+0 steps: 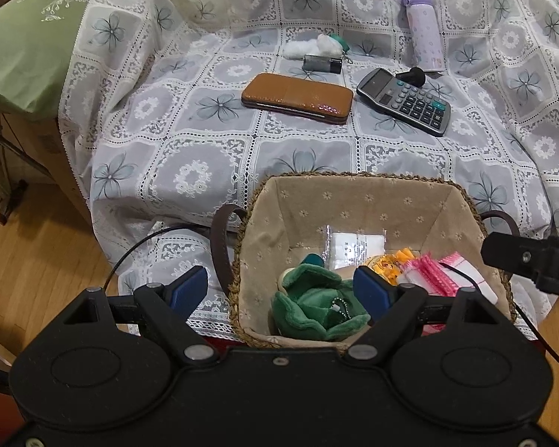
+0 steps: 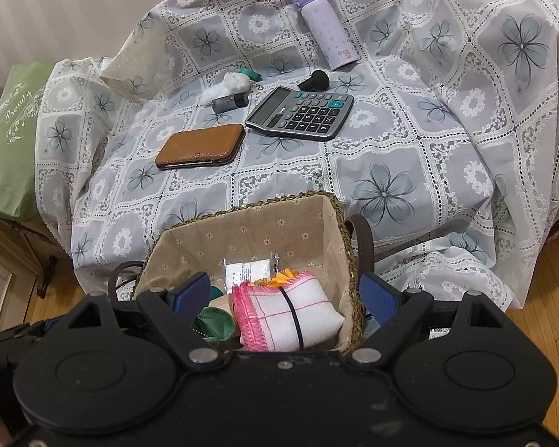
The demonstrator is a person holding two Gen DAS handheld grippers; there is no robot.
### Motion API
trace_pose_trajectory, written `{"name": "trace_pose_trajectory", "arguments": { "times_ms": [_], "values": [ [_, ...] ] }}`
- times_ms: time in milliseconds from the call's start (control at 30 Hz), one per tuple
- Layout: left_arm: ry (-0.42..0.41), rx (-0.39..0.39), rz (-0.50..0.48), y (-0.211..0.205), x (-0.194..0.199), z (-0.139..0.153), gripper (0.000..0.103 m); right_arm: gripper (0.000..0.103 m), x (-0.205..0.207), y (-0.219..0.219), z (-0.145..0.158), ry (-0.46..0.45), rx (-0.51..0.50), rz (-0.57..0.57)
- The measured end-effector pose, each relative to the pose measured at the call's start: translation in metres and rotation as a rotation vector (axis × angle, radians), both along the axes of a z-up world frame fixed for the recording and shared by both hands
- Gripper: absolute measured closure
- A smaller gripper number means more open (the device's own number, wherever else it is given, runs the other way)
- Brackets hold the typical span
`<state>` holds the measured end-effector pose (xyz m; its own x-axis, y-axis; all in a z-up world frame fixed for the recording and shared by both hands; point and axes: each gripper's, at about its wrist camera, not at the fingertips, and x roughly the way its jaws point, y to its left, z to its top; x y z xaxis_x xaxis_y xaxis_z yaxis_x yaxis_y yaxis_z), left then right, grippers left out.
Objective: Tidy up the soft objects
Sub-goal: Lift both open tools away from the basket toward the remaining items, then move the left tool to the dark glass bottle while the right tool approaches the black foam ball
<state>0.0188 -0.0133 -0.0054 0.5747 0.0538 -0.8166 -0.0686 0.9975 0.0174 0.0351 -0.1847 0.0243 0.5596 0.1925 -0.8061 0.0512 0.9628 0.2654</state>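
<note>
We hold both grippers above a lined basket at the near edge of a lace-covered seat. Our left gripper has its fingers spread, pinching nothing, with a green plush toy below them in the basket. Our right gripper is likewise spread and empty over a pink-edged white cloth (also in the basket). Farther off lie a brown wallet, a calculator, and a white fluffy toy.

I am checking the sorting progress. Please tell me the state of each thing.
Basket: open, partly filled.
Green plush: in basket.
Pink-edged cloth: in basket.
Wallet: closed, on cover.
Bottle: lying, capped.
White plush: still on cover.
Left gripper: jaws open.
Right gripper: jaws open.
</note>
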Motion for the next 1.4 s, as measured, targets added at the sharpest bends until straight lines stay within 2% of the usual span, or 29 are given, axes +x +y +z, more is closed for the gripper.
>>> {"name": "trace_pose_trajectory", "arguments": {
  "times_ms": [133, 333, 733, 1067, 1400],
  "values": [
    [0.001, 0.001, 0.006, 0.001, 0.001, -0.001, 0.02, 0.014, 0.002, 0.001, 0.0, -0.002, -0.007, 0.008],
    [0.001, -0.004, 0.015, 0.004, 0.005, -0.002, 0.019, 0.007, 0.006, 0.005, -0.001, -0.019, -0.049, 0.034],
    [0.019, -0.015, -0.003, 0.004, 0.027, -0.006, 0.019, 0.006, 0.031, 0.009, -0.011, -0.016, -0.084, 0.055],
    [0.012, -0.024, -0.034, 0.003, 0.06, -0.005, 0.019, 0.006, 0.076, -0.001, -0.02, 0.003, -0.086, 0.031],
    [0.013, -0.022, -0.041, 0.005, 0.118, -0.006, 0.019, 0.006, 0.142, -0.01, -0.027, 0.0, -0.107, 0.004]
  ]
}}
